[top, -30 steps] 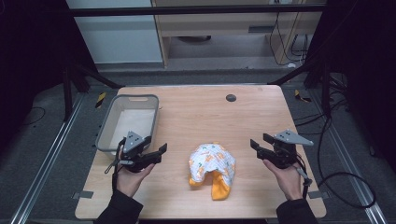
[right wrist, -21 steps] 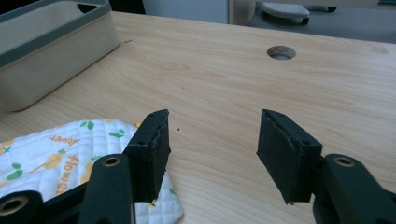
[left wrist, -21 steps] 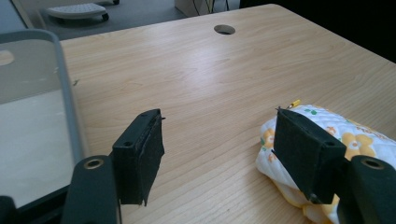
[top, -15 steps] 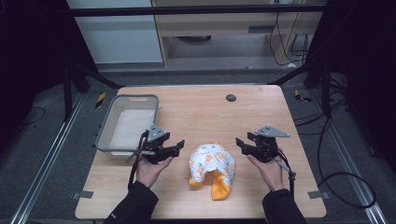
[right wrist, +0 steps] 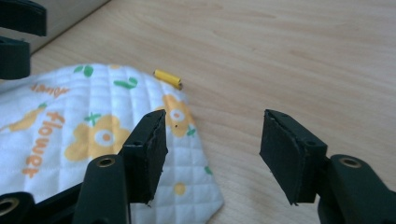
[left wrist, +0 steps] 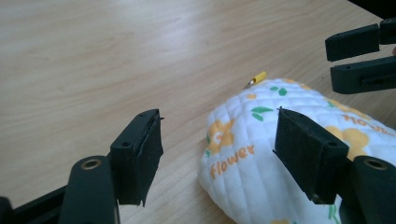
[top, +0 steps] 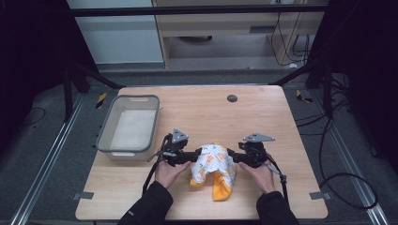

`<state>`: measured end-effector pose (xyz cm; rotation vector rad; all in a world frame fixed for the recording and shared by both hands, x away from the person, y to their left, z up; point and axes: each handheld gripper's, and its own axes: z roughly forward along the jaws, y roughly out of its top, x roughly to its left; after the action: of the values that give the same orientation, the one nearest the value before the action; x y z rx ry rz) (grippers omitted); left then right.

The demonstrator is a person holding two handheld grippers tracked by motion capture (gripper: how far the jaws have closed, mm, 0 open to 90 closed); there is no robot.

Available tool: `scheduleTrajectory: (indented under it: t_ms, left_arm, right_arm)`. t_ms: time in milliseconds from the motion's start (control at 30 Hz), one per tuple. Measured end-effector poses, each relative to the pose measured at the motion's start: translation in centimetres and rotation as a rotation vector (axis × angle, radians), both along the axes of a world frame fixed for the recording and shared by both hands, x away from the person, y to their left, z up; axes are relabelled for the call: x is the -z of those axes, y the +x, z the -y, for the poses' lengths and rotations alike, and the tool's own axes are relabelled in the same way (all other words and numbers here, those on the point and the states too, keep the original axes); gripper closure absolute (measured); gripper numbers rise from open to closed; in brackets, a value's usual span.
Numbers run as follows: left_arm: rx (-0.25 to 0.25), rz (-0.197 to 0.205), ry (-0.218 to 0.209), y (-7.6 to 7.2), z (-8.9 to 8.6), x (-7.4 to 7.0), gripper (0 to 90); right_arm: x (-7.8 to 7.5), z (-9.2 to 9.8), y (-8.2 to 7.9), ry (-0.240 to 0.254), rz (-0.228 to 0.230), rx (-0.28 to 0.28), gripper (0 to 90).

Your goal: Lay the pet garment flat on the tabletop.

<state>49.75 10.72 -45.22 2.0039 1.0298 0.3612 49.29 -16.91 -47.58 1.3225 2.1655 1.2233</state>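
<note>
Quilted flower-print cloth (top: pixel 213 164) lies bunched on the desk (top: pixel 263 112), near its front edge, between both grippers. Left gripper (left wrist: pixel 217 144): jaws spread, straddling the cloth's rounded end, not touching. Right gripper (right wrist: pixel 212 149): jaws spread, one over the cloth's edge, the other over bare wood. Judgement: a two-sided pickup is in hand; each gripper should advance until fabric sits deep between the pads, then close evenly. A small yellow piece (right wrist: pixel 168 79) lies just beside the cloth. Grey bin (top: pixel 105 136) stands well left, no obstruction.
</note>
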Motion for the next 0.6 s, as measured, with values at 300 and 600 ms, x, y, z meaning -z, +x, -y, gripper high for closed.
scheduleTrajectory:
  t_ms: [300,600]
  left_arm:
    - [0.034,-0.065,0.006,-0.2,0.3,2.3,36.2]
    - [0.079,-0.094,-0.014,-0.6,0.7,2.4,64.6]
  right_arm:
    - [1.7,-0.9,-0.2,-0.022,-0.053,-0.045,43.2]
    - [2.4,-1.8,-0.5,-0.055,-0.058,-0.088,72.0]
